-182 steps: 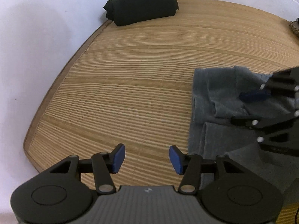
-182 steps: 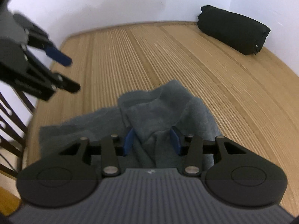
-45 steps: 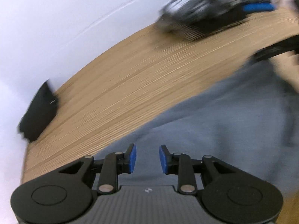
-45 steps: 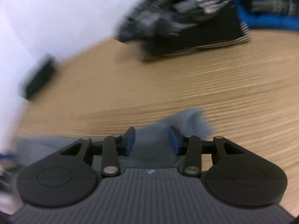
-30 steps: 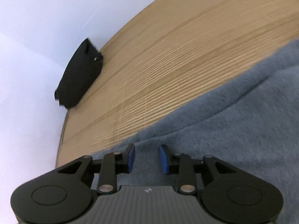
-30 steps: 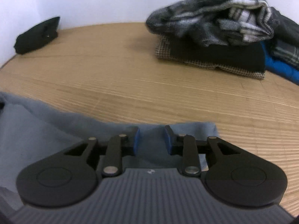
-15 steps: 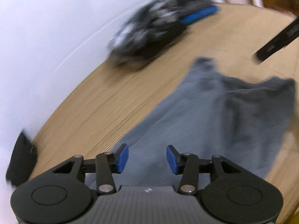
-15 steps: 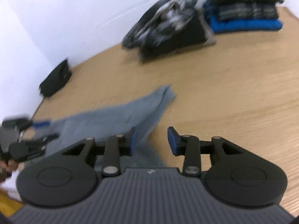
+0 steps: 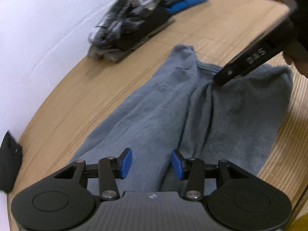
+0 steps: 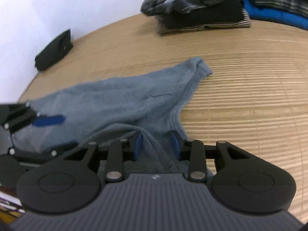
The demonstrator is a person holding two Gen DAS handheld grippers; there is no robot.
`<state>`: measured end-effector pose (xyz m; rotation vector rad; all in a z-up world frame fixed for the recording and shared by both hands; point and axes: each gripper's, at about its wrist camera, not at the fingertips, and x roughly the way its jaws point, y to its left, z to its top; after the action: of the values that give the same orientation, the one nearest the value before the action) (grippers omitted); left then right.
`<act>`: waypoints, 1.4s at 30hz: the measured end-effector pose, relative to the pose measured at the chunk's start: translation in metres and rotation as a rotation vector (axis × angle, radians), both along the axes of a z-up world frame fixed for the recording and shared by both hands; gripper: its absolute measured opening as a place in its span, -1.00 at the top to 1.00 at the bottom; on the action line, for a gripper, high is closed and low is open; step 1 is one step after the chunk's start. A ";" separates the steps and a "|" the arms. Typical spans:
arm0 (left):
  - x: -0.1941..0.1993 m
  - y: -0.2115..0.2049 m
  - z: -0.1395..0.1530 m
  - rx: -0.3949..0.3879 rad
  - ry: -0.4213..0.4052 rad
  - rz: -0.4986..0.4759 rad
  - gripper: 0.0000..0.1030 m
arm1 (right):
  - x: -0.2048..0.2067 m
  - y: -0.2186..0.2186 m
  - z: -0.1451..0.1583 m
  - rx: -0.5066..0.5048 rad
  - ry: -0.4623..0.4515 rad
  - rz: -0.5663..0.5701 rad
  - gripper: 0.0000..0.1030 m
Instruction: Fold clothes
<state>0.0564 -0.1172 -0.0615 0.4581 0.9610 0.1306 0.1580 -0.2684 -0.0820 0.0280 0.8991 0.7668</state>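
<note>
A home room: bamboo mat by white walls, folded clothes stacked.

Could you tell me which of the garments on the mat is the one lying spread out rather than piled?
The grey-blue garment nearest both grippers lies spread flat on the mat; the plaid, black and blue clothes are heaped by the wall.
</note>
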 end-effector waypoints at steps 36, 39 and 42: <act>-0.225 0.314 0.015 -0.656 0.060 0.533 -0.13 | -0.224 0.324 0.001 -0.128 -0.213 0.637 0.15; -0.230 0.323 0.011 -0.726 0.063 0.542 -0.15 | -0.226 0.322 0.001 -0.136 -0.210 0.617 0.15; -0.230 0.326 0.010 -0.755 0.061 0.540 -0.18 | -0.229 0.319 0.000 -0.148 -0.214 0.627 0.15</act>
<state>-0.1733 0.2087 -0.0511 -0.5013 1.0948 0.2265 -0.0714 0.0504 -0.0823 -0.4783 0.7581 1.2542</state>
